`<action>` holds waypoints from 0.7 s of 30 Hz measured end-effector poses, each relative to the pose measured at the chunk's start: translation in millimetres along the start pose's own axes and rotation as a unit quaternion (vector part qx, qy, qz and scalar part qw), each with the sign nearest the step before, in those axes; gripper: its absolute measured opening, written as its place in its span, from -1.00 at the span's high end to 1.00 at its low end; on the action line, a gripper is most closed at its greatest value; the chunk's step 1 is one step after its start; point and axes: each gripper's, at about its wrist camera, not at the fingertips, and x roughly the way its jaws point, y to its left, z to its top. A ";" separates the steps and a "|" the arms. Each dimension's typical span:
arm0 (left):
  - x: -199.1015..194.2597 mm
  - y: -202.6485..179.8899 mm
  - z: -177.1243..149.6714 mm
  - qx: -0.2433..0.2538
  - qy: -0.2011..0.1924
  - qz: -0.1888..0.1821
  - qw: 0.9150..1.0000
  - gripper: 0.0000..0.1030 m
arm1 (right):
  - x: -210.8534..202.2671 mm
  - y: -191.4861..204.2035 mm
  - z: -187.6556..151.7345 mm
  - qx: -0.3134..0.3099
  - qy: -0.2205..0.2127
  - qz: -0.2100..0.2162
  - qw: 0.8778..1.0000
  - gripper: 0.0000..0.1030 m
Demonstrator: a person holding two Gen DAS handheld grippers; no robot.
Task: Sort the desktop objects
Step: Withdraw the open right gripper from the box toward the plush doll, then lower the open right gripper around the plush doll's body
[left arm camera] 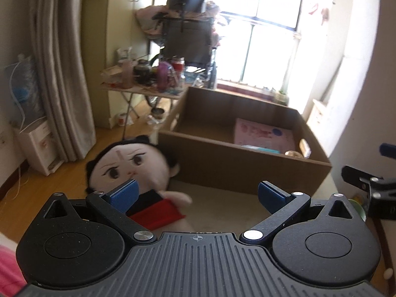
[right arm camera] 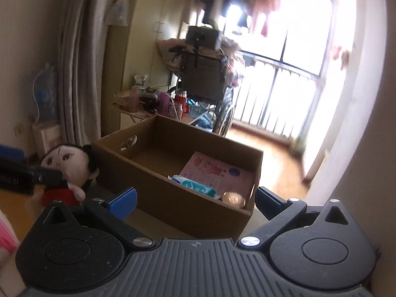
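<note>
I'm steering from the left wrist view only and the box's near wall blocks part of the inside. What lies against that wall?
Observer: A teal and white wipes pack lies in the cardboard box, beside the pink booklet.
Operator: Does the box have handle holes?
Observer: Yes, a cut-out shows in the wall facing the doll.
Operator: Is the right gripper holding anything?
Observer: No, the right gripper is open and empty, in front of the box.

Black ribbed tongs (left arm camera: 198,194) body, round side discs, silver screws, blue ridged fingertips (left arm camera: 125,193)
</note>
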 end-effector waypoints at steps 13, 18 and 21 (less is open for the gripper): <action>6.5 49.6 -5.2 -0.029 0.022 0.034 0.999 -1.00 | 12.7 42.1 30.3 -0.005 -0.038 0.028 0.999 -1.00; 12.5 61.4 -6.6 -0.033 0.030 0.028 0.999 -1.00 | 18.4 48.5 36.3 0.012 -0.045 0.047 0.998 -1.00; 15.3 64.2 -8.9 -0.029 0.032 0.029 0.999 -1.00 | 21.1 50.9 35.9 0.024 -0.042 0.069 0.996 -1.00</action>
